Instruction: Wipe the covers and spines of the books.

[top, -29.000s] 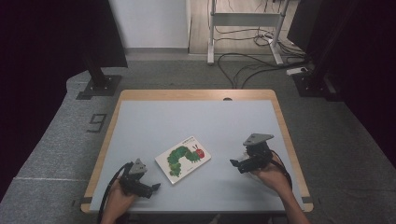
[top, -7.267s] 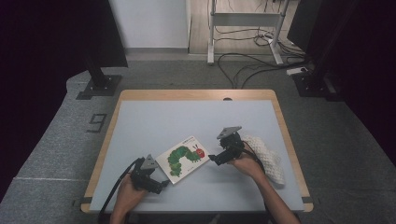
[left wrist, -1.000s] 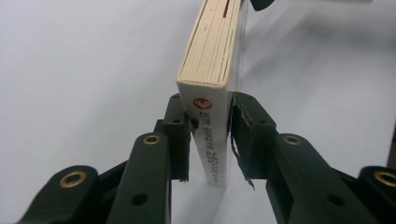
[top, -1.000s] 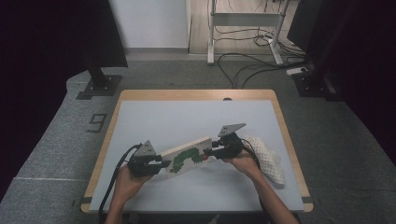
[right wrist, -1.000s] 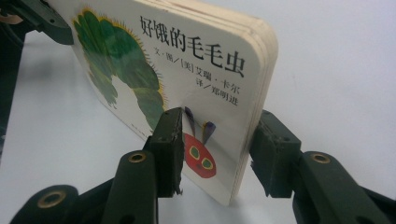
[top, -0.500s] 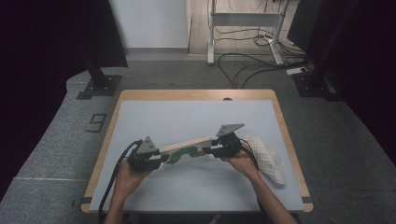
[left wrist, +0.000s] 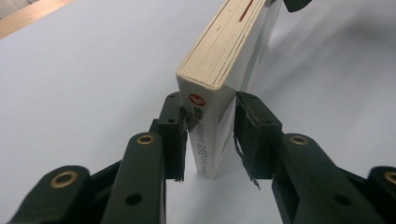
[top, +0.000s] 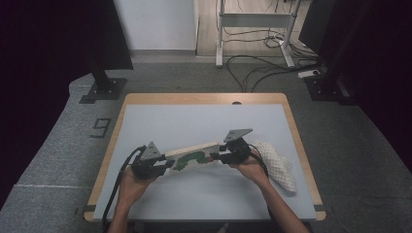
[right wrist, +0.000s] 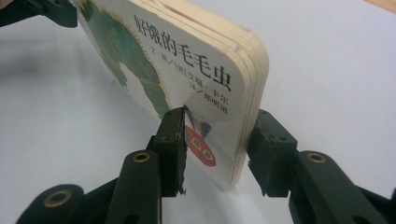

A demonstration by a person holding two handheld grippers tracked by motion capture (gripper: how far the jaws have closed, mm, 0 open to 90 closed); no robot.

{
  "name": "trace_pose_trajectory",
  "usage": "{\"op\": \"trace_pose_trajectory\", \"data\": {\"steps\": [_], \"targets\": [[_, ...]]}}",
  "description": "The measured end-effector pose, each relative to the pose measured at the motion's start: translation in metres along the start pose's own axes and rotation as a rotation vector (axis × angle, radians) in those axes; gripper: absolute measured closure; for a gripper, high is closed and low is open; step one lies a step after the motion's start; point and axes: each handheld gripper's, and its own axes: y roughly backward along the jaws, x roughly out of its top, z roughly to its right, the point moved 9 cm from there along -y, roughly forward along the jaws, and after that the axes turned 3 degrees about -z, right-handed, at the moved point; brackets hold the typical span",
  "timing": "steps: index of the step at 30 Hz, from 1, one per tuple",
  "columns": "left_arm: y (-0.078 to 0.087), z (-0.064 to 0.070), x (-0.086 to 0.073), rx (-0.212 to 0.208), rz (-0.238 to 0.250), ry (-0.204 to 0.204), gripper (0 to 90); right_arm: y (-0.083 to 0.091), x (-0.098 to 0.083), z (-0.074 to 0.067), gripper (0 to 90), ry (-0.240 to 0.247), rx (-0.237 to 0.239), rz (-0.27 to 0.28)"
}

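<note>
Cardboard picture book (top: 193,156): flat on the surface half a minute ago, now raised on edge and held between both grippers near the surface's (top: 194,121) centre. Left gripper (top: 160,164) at 9 o'clock, fingers (left wrist: 173,135) clamped on the spine end; right gripper (top: 224,156) at 3 o'clock, fingers (right wrist: 173,140) seemingly clamped on the cover corner. White cloth (top: 276,165) just beyond the right hand. Open room toward 12 o'clock.

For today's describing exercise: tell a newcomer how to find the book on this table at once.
Start at the pale table with the wooden rim, then look toward its near middle, between the person's two hands. There the board book stands on edge, its ends between the left tongs and right tongs. Unlike the white knitted cloth beside it, it has thick pages and a green caterpillar cover.
</note>
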Motion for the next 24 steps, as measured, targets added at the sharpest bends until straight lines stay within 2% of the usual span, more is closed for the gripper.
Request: {"op": "trace_pose_trajectory", "data": {"steps": [4, 8, 16, 24], "targets": [[0.001, 0.001, 0.000, -0.015, 0.008, 0.000, 65.2, 0.000, 0.000, 0.000, 56.8, -0.001, 0.005, -0.005], [0.001, 0.002, -0.001, -0.021, 0.017, -0.008, 65.6, 0.004, -0.001, 0.001, 50.9, 0.006, -0.008, -0.005], [0.001, 0.001, -0.002, -0.022, 0.027, -0.010, 65.7, 0.026, -0.005, 0.009, 34.8, 0.013, -0.080, -0.011], [0.001, 0.000, -0.002, -0.023, 0.031, -0.005, 65.5, 0.054, -0.017, 0.023, 25.0, 0.000, -0.153, -0.027]]}}
